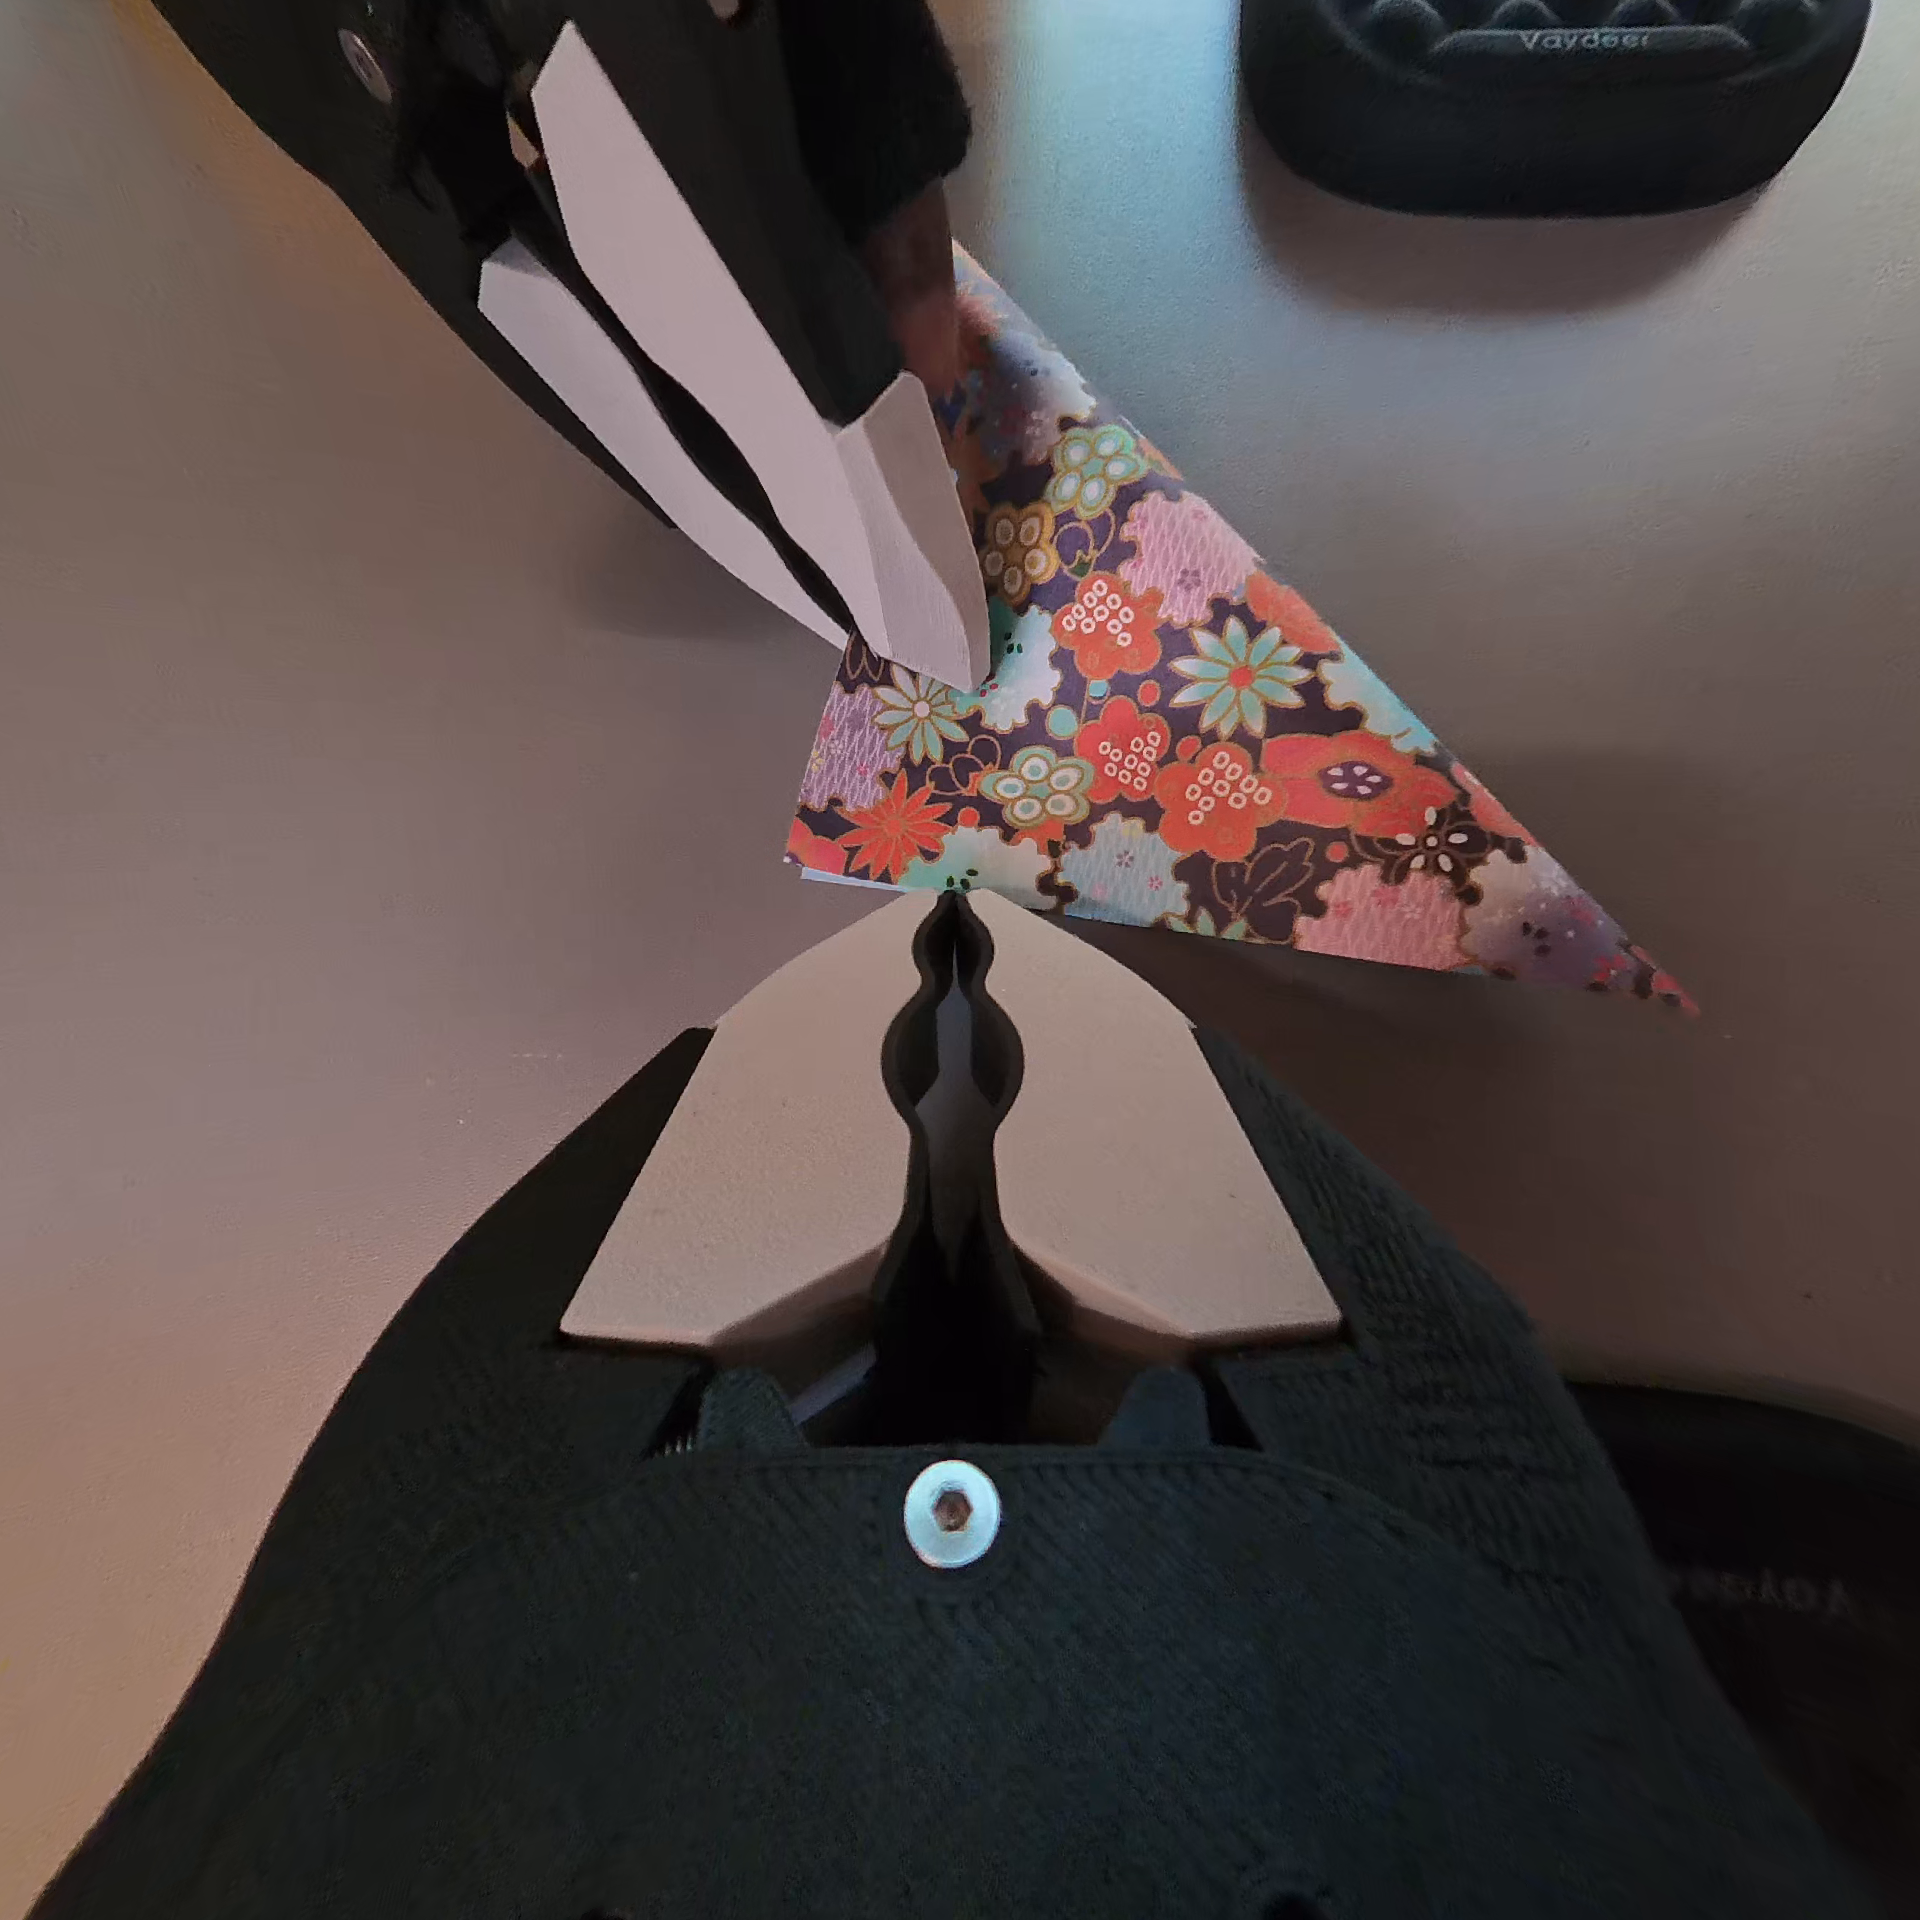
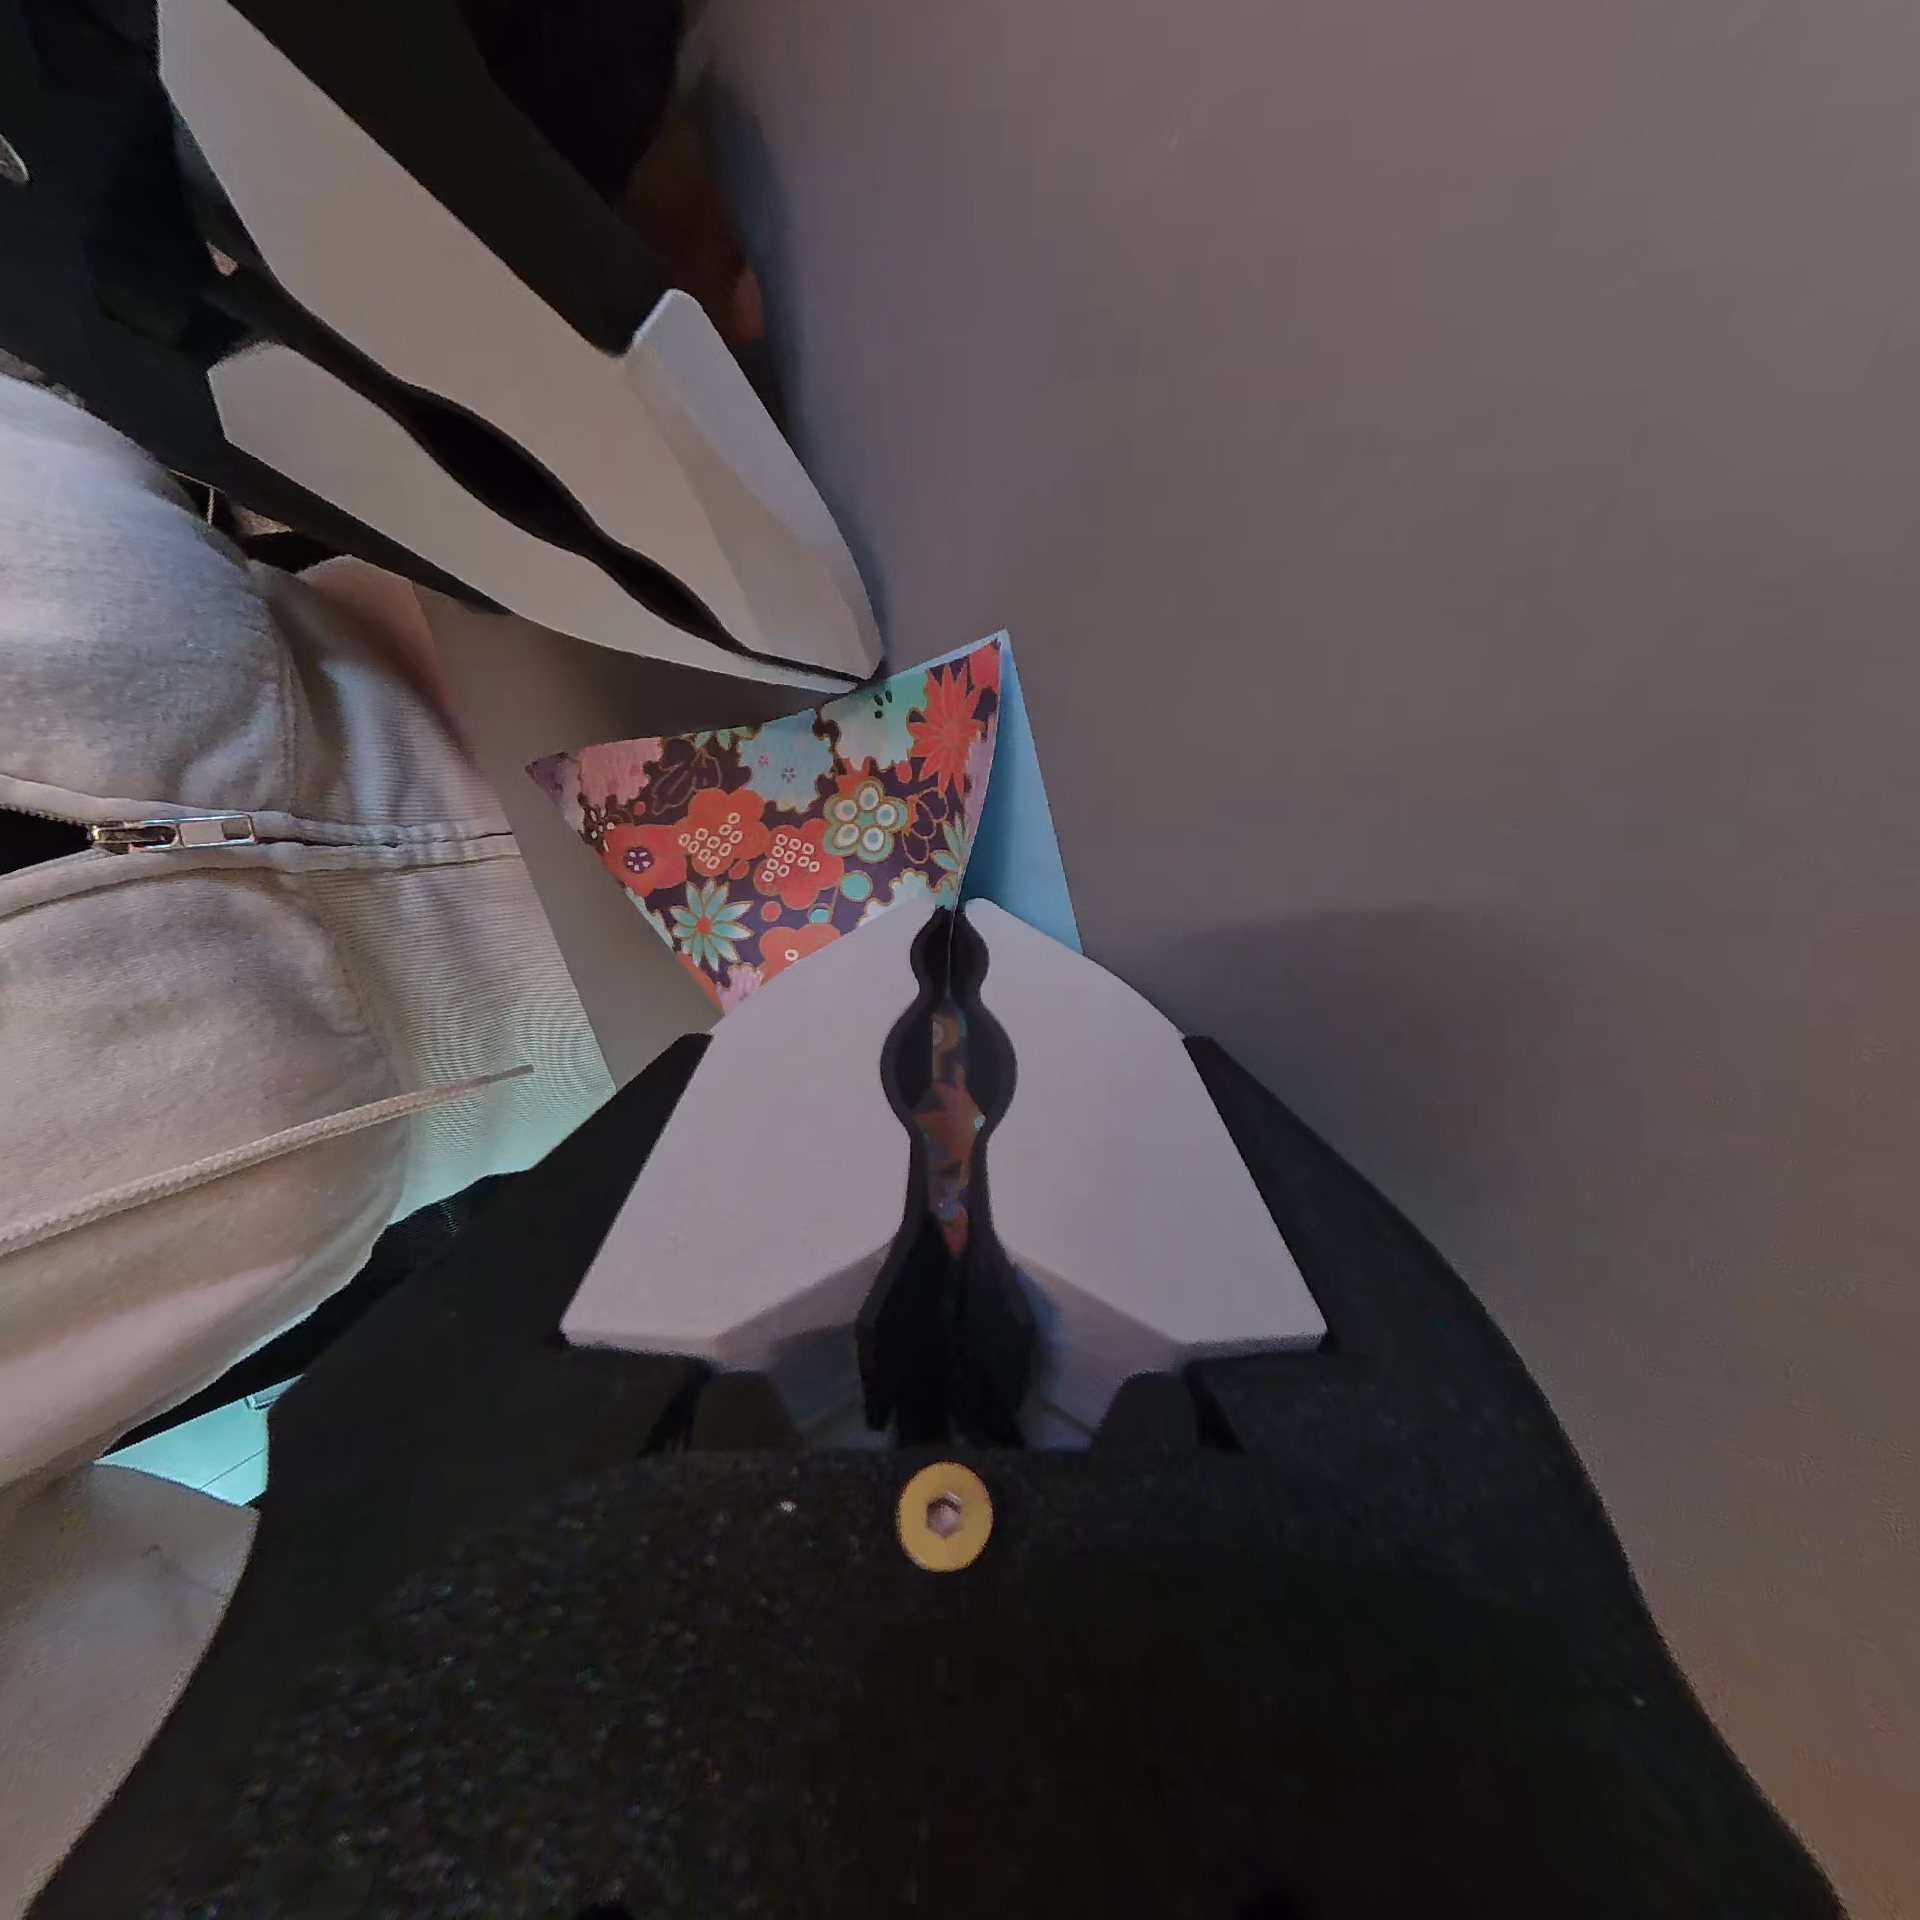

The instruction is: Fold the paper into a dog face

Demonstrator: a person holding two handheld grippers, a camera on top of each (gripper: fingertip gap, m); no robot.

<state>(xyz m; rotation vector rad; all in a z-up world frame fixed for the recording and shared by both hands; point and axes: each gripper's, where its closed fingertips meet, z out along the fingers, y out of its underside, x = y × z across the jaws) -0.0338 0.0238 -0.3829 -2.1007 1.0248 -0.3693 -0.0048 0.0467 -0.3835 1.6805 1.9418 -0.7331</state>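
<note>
Paper (image 1: 1195,748): one sheet, floral print on a dark ground with a pale blue reverse, already folded into a triangle and held off the tabletop (image 1: 312,831) between two grippers.

Left gripper (image 1: 954,902): jaws together, nipping the paper's lower edge near one corner; a white sliver shows in the slot between the fingers.

Right gripper (image 2: 951,914): jaws clamped on the paper, printed paper visible down the gap between its pale fingers (image 2: 790,1143). From the left wrist view it comes in from above on the sheet's upper side.

Condition: layers slightly parted at the held corner, the blue reverse showing beside the print in the right wrist view (the sheet bows a little between the two grips).

Surroundings: a black padded rest (image 1: 1538,114) at the far edge of the table, well apart; a person's grey zipped jacket (image 2: 208,883) close on the right wrist view's left.

Risks, as judged:
- Opposed pulling by both grips could tear or crease the thin sheet.
- The parted layers may shift, leaving the ear folds uneven.
- The left grip is shallow, right at the edge; the paper could slip free.
</note>
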